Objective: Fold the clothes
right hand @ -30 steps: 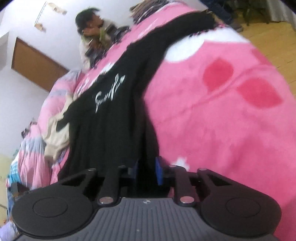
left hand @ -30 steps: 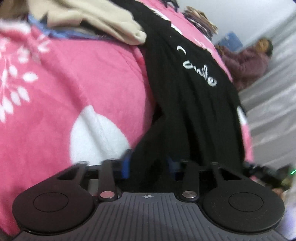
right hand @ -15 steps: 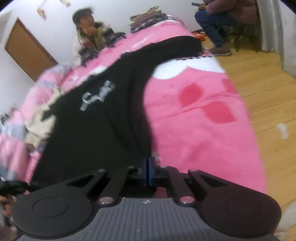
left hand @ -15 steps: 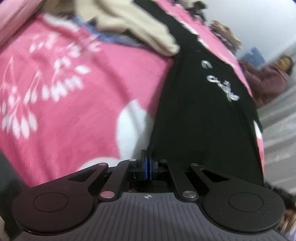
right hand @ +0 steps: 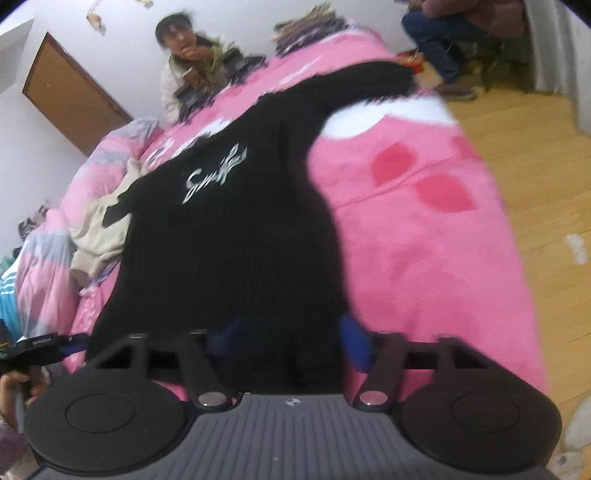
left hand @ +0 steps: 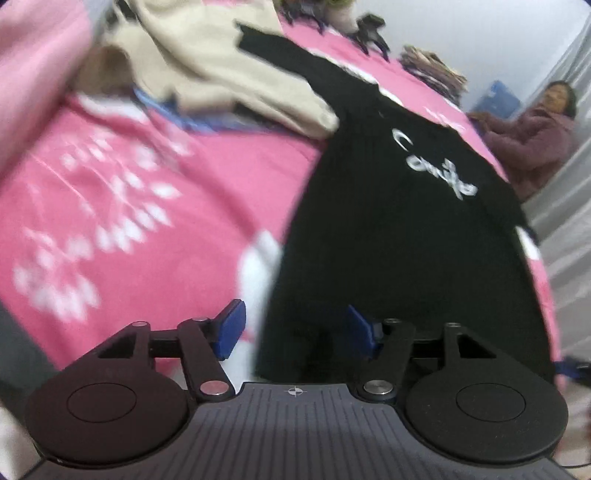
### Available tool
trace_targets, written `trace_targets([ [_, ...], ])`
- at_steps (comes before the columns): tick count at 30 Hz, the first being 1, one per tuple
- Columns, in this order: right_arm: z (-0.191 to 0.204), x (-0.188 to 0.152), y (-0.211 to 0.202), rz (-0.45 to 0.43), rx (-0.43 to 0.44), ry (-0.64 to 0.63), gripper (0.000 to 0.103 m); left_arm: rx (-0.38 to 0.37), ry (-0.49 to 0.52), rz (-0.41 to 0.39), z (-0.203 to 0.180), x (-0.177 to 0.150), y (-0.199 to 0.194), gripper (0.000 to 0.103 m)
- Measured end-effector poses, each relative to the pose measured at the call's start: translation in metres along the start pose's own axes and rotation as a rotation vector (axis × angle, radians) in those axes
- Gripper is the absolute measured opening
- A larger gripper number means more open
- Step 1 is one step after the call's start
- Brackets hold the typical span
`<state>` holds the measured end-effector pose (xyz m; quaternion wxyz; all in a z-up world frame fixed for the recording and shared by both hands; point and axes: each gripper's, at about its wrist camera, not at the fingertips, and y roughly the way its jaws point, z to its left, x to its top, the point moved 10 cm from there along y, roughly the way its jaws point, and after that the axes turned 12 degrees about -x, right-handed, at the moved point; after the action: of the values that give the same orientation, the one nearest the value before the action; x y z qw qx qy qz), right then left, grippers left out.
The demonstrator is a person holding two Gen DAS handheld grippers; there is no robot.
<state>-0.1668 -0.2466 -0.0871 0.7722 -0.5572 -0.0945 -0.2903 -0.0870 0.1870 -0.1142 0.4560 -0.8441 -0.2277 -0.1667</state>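
Black top [left hand: 399, 236] w/ pale script lettering lies flat on the pink blanket [left hand: 155, 206], chest side up. Long axis runs from the hem, nearest both cameras, away to the neck end at the far side of the bed. One sleeve stretches out toward the bed's edge by the wood floor [right hand: 535, 177]; the other sleeve reaches over a beige garment [left hand: 229, 70].

Left gripper [left hand: 293, 330]: jaws opening, blue pads apart, not pressing anything. The top's hem corner sits between them, nearer the right-hand pad; left-hand pad is over blanket.

Right gripper [right hand: 291, 338]: jaws opening too, pads spread, hem cloth between them, no pinch. Blurred here.

No containers in view. Beige garment is bunched in a heap at the top's side. A folded stack [right hand: 310, 26] of clothes sits at the bed's far end. Person in a light jacket [right hand: 184, 66] sits behind the bed; another seated by the floor side [right hand: 458, 33].
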Motion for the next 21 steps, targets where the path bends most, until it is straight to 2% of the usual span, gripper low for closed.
trace_targets([
  [1, 0.000, -0.005, 0.010, 0.043, -0.028, 0.009, 0.068, -0.018, -0.034, 0.019, 0.001, -0.002, 0.007, 0.059],
  [2, -0.001, -0.008, 0.016, 0.068, -0.057, 0.033, 0.067, -0.026, -0.048, 0.008, 0.002, -0.003, 0.007, 0.052],
  [3, -0.001, -0.009, 0.017, 0.066, -0.076, 0.060, 0.064, -0.032, -0.060, -0.006, 0.004, -0.004, 0.007, 0.030],
  [4, -0.001, -0.008, 0.017, 0.065, -0.099, 0.077, 0.059, -0.038, -0.074, -0.019, 0.006, -0.004, 0.005, 0.014],
  [5, -0.003, -0.007, 0.016, 0.065, -0.132, 0.087, 0.034, -0.053, -0.116, -0.045, 0.009, -0.002, 0.001, 0.002],
  [6, -0.008, -0.007, 0.015, 0.065, -0.155, 0.109, 0.004, -0.077, -0.180, -0.068, 0.014, -0.001, -0.003, 0.002],
  [9, -0.015, -0.007, 0.010, 0.072, -0.123, 0.155, 0.004, -0.095, -0.242, -0.086, 0.020, -0.001, -0.019, 0.001],
  [13, -0.009, 0.001, -0.016, 0.029, -0.087, 0.091, 0.003, -0.104, -0.207, -0.057, 0.005, -0.005, -0.034, 0.001],
  [16, -0.011, 0.001, -0.016, 0.038, -0.128, 0.032, 0.003, -0.061, -0.200, -0.032, 0.011, -0.007, -0.029, 0.001],
  [18, -0.020, -0.007, -0.002, 0.075, -0.147, 0.043, 0.003, 0.017, -0.202, 0.001, 0.030, -0.016, -0.016, 0.003],
  [20, -0.027, -0.015, 0.011, 0.100, -0.162, 0.066, 0.003, 0.015, -0.256, -0.010, 0.043, -0.022, -0.008, 0.004],
  [21, -0.028, -0.017, 0.014, 0.093, -0.161, 0.062, 0.003, 0.018, -0.250, -0.013, 0.042, -0.022, -0.011, 0.004],
])
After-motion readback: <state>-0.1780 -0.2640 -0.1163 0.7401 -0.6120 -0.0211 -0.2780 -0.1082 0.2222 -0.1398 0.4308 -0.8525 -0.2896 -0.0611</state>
